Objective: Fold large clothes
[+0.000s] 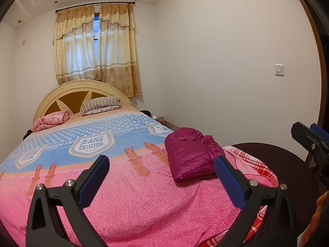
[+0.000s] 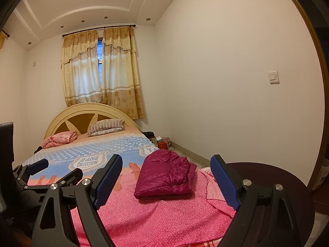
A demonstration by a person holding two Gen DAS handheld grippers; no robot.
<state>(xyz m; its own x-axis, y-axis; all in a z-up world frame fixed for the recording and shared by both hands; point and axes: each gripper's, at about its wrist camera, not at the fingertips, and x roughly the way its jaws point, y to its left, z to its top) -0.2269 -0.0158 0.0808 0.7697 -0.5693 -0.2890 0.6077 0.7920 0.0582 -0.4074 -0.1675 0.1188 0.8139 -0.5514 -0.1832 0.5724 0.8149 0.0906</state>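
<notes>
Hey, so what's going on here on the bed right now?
A person holds two handheld grippers over the foot of the bed, and both are open and holding nothing. The left gripper and right gripper hover above the pink cover. The magenta puffer jacket lies folded into a compact bundle near the bed's right edge, with neither gripper touching it.

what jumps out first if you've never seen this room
The magenta puffer jacket, folded into a bundle, lies on the pink near end of the bedspread, toward the bed's right side. Both tools, left and right, hang open above the foot of the bed, holding nothing.
</notes>
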